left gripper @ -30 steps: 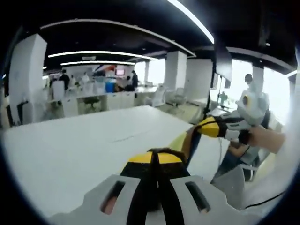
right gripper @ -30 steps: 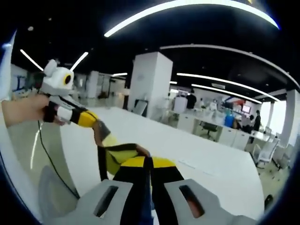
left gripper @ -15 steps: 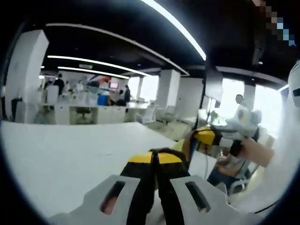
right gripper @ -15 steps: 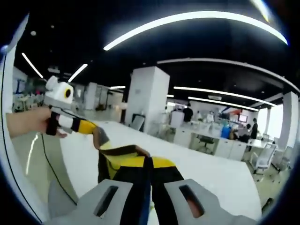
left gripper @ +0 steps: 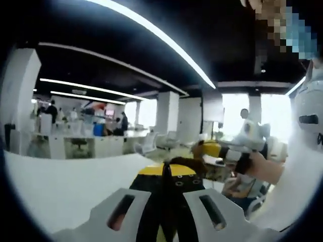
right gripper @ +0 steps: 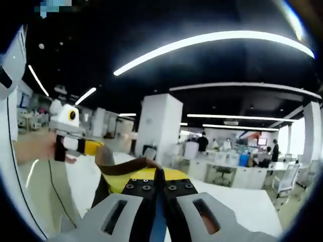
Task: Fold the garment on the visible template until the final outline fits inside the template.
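Pinched in the closed jaws of the left claw (left gripper: 166,174) and of the right claw (right gripper: 157,179), the yellow and dark garment (right gripper: 123,169) is held stretched between them, raised above the white desk (left gripper: 55,186). The edge is best kept taut and level while it is lowered squarely, so the fold lands inside the template. No containers are seen.

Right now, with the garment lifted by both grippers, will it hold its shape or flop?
Likely floppy: the garment sags in a strip between the left gripper and the right gripper. Probably light too, since it hangs from two pinched edges.
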The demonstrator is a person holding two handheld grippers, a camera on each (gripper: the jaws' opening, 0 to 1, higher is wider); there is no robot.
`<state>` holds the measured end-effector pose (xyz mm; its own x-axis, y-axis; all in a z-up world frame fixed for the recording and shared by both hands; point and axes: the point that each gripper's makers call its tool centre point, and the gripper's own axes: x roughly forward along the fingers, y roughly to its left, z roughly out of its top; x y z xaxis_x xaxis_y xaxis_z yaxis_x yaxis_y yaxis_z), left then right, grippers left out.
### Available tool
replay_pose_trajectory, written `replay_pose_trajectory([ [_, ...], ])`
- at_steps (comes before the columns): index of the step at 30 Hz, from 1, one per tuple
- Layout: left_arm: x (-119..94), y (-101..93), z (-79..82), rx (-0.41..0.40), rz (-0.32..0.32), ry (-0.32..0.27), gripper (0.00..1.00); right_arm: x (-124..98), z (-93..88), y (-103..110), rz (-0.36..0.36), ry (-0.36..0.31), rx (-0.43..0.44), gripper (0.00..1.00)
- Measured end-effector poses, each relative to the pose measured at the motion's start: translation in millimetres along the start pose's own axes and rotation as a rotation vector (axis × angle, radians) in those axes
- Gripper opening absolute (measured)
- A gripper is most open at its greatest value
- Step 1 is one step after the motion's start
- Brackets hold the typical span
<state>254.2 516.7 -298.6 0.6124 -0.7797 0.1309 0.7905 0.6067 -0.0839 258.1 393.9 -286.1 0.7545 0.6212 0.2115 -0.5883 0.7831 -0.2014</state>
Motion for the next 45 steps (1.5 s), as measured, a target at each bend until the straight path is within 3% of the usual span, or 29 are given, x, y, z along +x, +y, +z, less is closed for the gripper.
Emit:
replay_pose_trajectory([
  [4,3,-4.8,18.8,-0.045,-0.038,-0.074,0.0,-5,27.5,-7,-0.02,-0.075,-0.013,0.03],
  [7,9,4.8,9.8,-0.078,-0.026,-0.059,0.0,-3,23.8,-8,-0.008,-0.084,-0.002,0.03],
  [8,13,16.0,-11.8,-0.096,0.025,0.024,0.0,1,6.1,-10,-0.001,-0.04,0.031,0.03],
  [10,16,26.9,-36.7,-0.048,0.082,0.114,0.0,5,-23.6,-15,-0.016,0.045,0.046,0.03],
  [17,25,46.1,-82.7,-0.04,0.146,0.25,0.0,13,-79.2,-21,-0.023,0.158,0.08,0.03],
  [30,51,75.0,-100.8,-0.018,0.168,0.302,0.0,32,-109.5,-42,-0.026,0.228,0.077,0.03],
  [45,71,112.2,-132.4,-0.057,0.203,0.388,0.0,50,-155.6,-71,-0.04,0.313,0.105,0.03],
])
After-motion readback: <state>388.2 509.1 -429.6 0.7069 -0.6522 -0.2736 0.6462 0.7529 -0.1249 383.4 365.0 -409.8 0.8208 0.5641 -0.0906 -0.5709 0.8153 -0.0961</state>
